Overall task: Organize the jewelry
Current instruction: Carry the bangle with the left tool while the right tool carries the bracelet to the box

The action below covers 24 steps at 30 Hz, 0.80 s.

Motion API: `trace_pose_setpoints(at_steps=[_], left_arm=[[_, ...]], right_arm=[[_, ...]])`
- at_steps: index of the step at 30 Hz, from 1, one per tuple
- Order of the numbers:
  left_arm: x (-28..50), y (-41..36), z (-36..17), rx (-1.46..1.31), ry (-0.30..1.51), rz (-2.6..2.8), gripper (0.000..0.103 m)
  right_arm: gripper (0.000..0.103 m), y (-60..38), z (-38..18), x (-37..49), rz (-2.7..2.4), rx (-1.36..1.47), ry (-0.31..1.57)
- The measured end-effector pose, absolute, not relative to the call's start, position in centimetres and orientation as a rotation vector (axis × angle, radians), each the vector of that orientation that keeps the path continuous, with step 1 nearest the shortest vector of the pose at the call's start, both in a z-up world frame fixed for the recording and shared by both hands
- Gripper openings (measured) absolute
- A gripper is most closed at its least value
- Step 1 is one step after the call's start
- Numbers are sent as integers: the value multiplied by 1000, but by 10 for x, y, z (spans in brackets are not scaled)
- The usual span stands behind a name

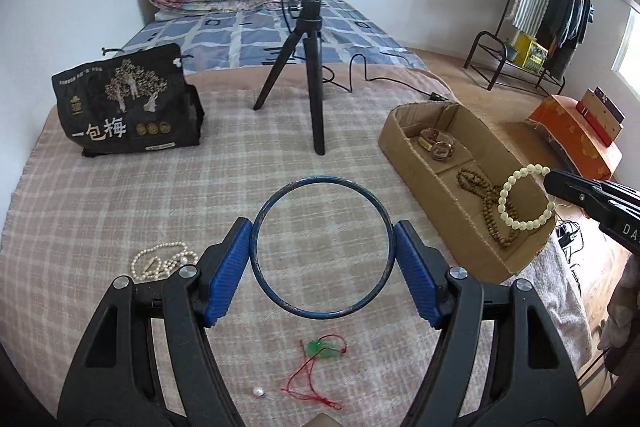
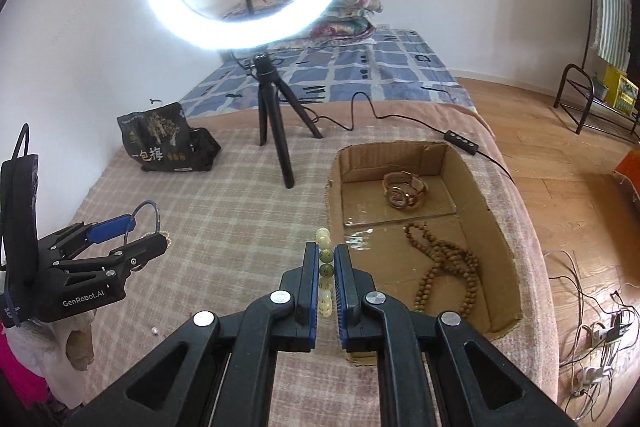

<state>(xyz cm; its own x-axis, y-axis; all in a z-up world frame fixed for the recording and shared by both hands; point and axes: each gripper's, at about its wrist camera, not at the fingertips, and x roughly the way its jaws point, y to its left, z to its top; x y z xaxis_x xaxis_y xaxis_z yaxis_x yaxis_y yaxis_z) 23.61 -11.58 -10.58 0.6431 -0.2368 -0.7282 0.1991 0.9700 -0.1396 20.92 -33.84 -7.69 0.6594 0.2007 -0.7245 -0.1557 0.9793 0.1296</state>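
Open blanket (image 1: 160, 187) ahead of my left hand-held gripper (image 1: 322, 251), clear up to the tripod (image 1: 306, 75). Tripod legs and its cable (image 2: 360, 115) block the middle rear; black bag (image 1: 128, 103) blocks rear left. Cardboard box (image 2: 500, 227) fills the right side, open on top, wooden beads (image 2: 444, 271) and watch (image 2: 402, 191) inside. Pearl strand (image 1: 160, 261) and red-string pendant (image 1: 320, 349) litter the near blanket.

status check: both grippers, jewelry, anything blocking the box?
Left hand-held gripper shut on blue bangle. Right hand-held gripper shut on pale bead bracelet, beside cardboard box. Box path clear; tripod off to side.
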Motion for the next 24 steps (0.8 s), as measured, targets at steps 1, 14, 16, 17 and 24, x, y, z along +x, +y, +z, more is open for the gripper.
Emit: trace_pose_setpoints(at_steps=[1, 14, 16, 17, 24], left_arm=[[239, -123, -104, -41, 827, -259, 74], [280, -206, -104, 3, 799, -360, 74], [287, -218, -108, 4, 810, -377, 74], [291, -224, -109, 6, 816, -383, 74], [309, -256, -116, 34, 820, -383, 74]], right_arm=[[5, -345, -77, 210, 192, 62, 826], [5, -393, -94, 213, 134, 74, 854], [5, -399, -96, 214, 130, 80, 856], [5, -402, -97, 215, 128, 84, 857], [5, -413, -105, 219, 139, 104, 870]])
